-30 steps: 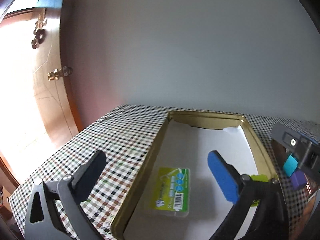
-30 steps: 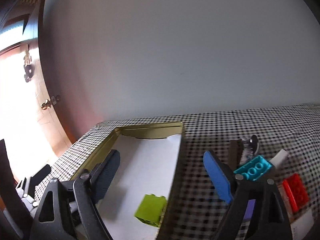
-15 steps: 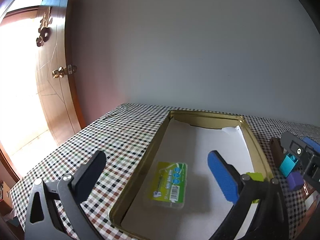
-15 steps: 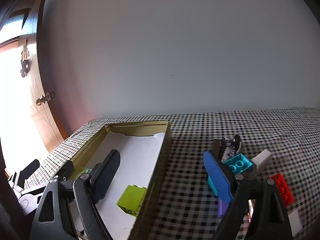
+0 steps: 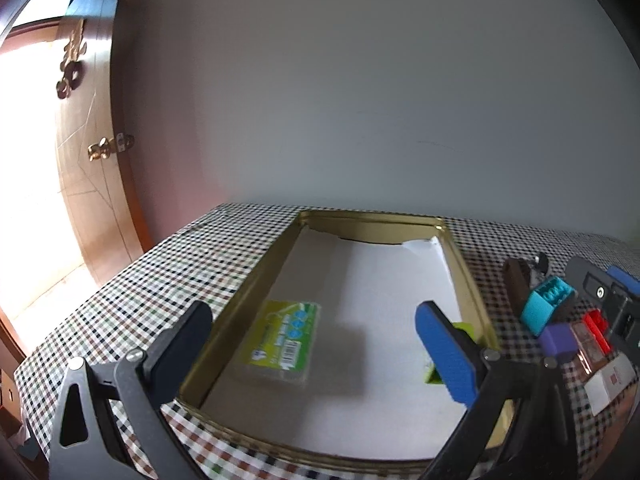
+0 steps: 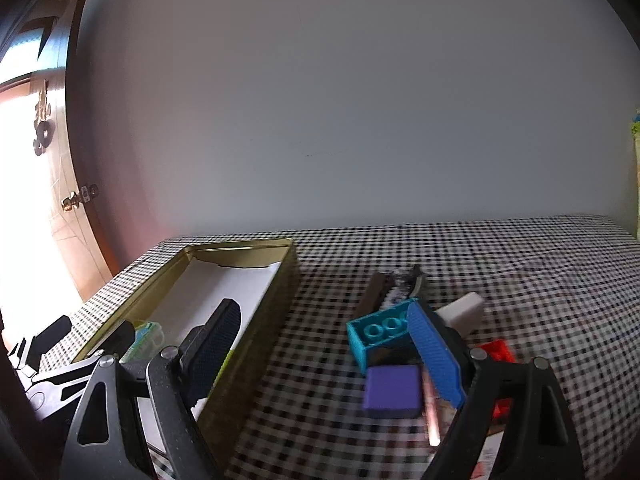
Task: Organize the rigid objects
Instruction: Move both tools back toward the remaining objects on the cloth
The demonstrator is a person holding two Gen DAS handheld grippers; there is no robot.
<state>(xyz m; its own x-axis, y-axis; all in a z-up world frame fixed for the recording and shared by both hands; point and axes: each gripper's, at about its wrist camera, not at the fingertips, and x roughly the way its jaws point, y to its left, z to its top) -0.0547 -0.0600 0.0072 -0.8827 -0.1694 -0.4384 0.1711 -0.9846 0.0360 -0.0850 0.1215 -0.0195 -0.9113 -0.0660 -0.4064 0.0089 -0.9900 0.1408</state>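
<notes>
Checked tablecloth (image 5: pixel 224 264) in black, white, brown and green, spread across the whole tabletop and hanging over its left edge. Plain pale grey wall (image 5: pixel 360 100) directly behind, meeting the cloth along the far edge. Brown wooden door (image 5: pixel 92 184) at far left, swung open beside the wall, with a brass knob (image 5: pixel 100 151) and latch plate at mid-height and a dark ornament (image 5: pixel 72 68) higher up. Glaring daylight through the doorway (image 5: pixel 24 168), washing out everything beyond. Yellow-green strip (image 6: pixel 636 148) at the far right edge, too cropped to identify.
</notes>
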